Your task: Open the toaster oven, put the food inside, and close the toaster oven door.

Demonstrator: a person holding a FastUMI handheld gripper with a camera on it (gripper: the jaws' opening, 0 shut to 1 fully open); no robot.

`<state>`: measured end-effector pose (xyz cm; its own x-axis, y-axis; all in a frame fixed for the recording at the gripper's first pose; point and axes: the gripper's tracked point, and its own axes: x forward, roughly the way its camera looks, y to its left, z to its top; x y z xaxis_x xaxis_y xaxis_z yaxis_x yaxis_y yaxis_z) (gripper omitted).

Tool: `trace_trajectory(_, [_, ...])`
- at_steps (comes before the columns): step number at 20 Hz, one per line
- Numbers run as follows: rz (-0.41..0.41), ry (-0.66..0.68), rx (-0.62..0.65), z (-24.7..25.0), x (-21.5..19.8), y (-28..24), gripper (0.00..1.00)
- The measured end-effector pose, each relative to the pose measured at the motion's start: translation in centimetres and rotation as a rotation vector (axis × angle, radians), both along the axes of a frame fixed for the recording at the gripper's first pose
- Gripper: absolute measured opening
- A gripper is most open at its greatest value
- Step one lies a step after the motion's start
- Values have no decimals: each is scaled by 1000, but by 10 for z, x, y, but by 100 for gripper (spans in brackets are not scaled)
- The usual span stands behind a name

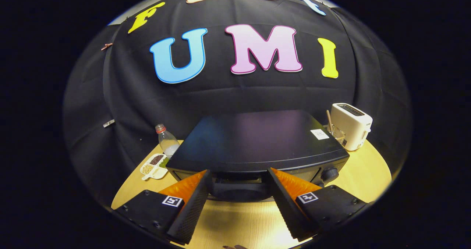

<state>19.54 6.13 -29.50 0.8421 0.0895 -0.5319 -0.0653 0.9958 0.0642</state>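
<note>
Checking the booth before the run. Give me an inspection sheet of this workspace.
Surface: round wooden table.
Job's things: black toaster oven just ahead of the fingers, door state unclear; food not identified.
Clutter: plastic bottle and divided snack dish beside the oven on one side; white toaster on the other.
Grippers: gripper open, fingers apart at the oven's front, holding nothing.
Cables: nothing seen.
Surroundings: black cloth wall.
</note>
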Motion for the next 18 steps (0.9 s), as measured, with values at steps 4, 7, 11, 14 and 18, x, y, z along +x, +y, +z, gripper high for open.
trace_trajectory(4, [-25, -3, -27, -2, 4, -4, 96])
trace_trajectory(7, [-28, 0, -70, -7, 3, -5, 95])
trace_trajectory(11, [-34, 24, -68, -8, -12, -6, 95])
trace_trajectory(14, [-40, 47, -65, -13, -35, -8, 95])
trace_trajectory(18, [-57, 107, -69, -30, -75, -12, 96])
